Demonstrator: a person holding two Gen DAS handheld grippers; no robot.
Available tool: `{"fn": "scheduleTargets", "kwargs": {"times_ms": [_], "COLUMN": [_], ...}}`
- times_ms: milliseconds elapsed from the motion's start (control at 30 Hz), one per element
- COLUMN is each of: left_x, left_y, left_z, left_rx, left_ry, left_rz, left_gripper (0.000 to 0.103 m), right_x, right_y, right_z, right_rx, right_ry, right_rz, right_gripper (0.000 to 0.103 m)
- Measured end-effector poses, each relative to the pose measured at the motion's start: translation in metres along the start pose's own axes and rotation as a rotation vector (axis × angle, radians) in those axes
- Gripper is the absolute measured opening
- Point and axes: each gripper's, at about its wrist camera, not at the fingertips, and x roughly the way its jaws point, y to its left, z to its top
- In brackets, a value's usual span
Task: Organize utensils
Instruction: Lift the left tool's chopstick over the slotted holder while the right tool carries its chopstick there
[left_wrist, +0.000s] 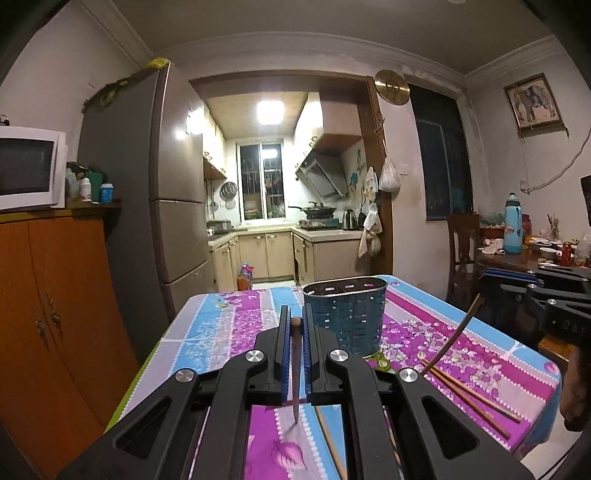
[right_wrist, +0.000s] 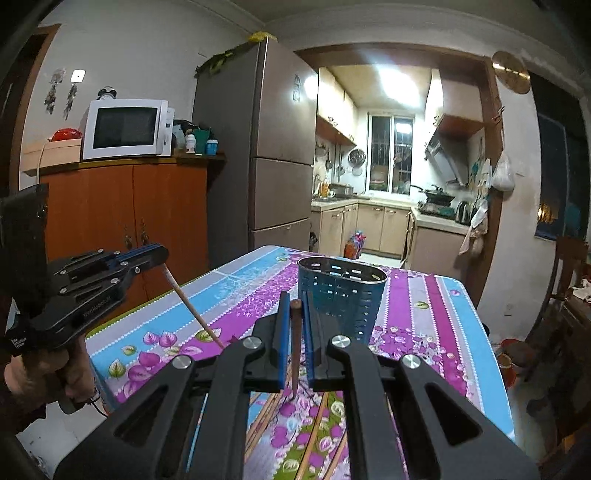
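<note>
Jaws on both grippers are closed narrow, each pinching a single chopstick near its thick end so the thin tip hangs down and back toward the camera. The left gripper (left_wrist: 295, 325) holds a dark chopstick (left_wrist: 295, 373), and the right gripper (right_wrist: 294, 308) holds another chopstick (right_wrist: 295, 354) the same way; both are up off the worktop (left_wrist: 207, 325). Ahead of them stands a blue perforated holder (left_wrist: 347, 314), upright and seemingly empty, near the far end of the flowered cloth. More loose chopsticks (left_wrist: 472, 395) lie flat on the cloth to the right of the holder. Chopsticks look light, stiff and smooth, likely to pivot or slip in a pinch, so a grip near the thick end, held square across the pads, seems wisest before lowering them tip first.
</note>
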Motion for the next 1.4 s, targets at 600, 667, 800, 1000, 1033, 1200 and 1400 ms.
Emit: {"fn": "scheduleTargets", "kwargs": {"times_ms": [600, 667, 800, 1000, 1033, 1200, 1400], "left_x": [0.029, 0.034, 0.043, 0.060, 0.063, 0.089, 0.115], "left_y": [0.009, 0.011, 0.010, 0.004, 0.003, 0.000, -0.005], "left_z": [0.071, 0.082, 0.109, 0.157, 0.162, 0.193, 0.213], "left_rx": [-0.002, -0.013, -0.024, -0.041, -0.045, -0.073, -0.085], "left_ry": [0.001, -0.013, -0.044, -0.094, -0.098, -0.112, -0.120], "left_rz": [-0.021, -0.035, -0.056, -0.092, -0.096, -0.100, -0.089], "left_gripper": [0.007, 0.007, 0.007, 0.007, 0.007, 0.007, 0.007], "right_x": [0.034, 0.033, 0.034, 0.042, 0.043, 0.052, 0.074], "right_y": [-0.030, -0.035, -0.045, -0.064, -0.067, -0.083, -0.098], "right_z": [0.055, 0.067, 0.094, 0.140, 0.145, 0.170, 0.186], "right_rx": [0.028, 0.030, 0.028, 0.033, 0.034, 0.031, 0.039], "right_ry": [0.042, 0.043, 0.050, 0.056, 0.054, 0.044, 0.038], "right_rz": [0.000, -0.002, -0.009, -0.015, -0.017, -0.044, -0.056], "right_gripper": [0.005, 0.005, 0.005, 0.005, 0.005, 0.005, 0.005]}}
